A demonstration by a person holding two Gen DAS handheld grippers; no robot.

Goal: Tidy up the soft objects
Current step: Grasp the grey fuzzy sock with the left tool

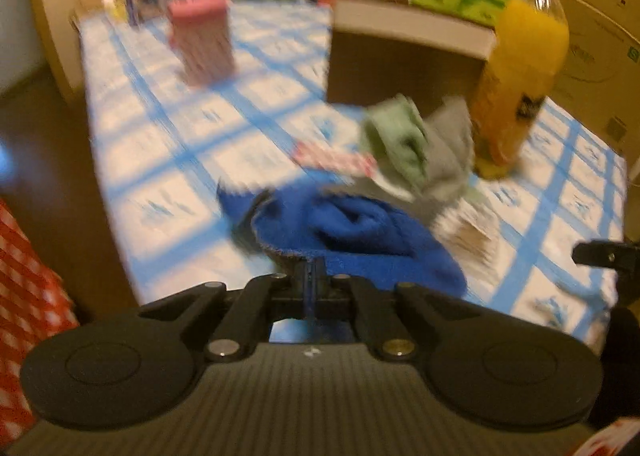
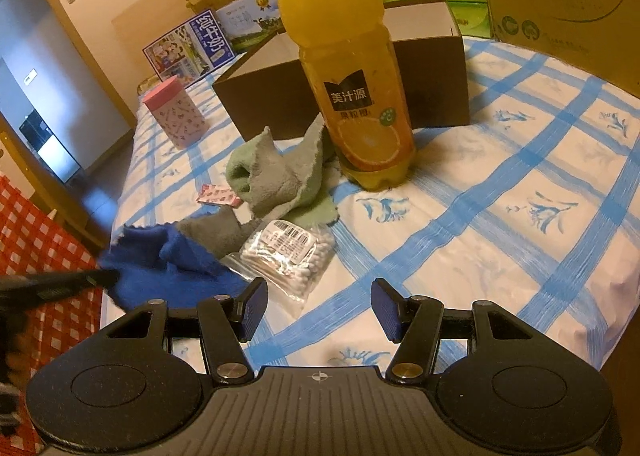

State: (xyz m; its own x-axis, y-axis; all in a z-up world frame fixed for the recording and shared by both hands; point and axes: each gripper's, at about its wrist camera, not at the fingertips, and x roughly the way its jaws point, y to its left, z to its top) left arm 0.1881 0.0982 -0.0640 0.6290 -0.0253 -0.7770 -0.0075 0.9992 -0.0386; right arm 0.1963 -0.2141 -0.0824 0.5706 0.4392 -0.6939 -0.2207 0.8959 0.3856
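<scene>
**Blue cloth pinched, sorting barely begun**

While the green cloth (image 2: pixel 276 172) and a grey cloth (image 2: pixel 212 230) lie crumpled in front of the brown box (image 2: pixel 260 104), nothing soft appears to have gone into it yet, so I judge the task to be at its start. The left gripper (image 1: pixel 310 276) has its jaws pressed together on the near edge of the blue cloth (image 1: pixel 360 232), which rests on the checked table (image 2: pixel 500 216), well short of the box and nearer the camera than the green cloth. In the right wrist view the same gripper reaches in from the left onto that cloth's edge.

The right gripper (image 2: pixel 318 310) hangs with its jaws spread and nothing between them, over bare table in front of the box, near a bag of cotton swabs (image 2: pixel 288 252). A juice bottle (image 2: pixel 352 68) stands directly before the box, partly blocking the way.

Left to do, as I read it: carry the blue cloth over, then the green and grey ones. The box's inside is hidden.
</scene>
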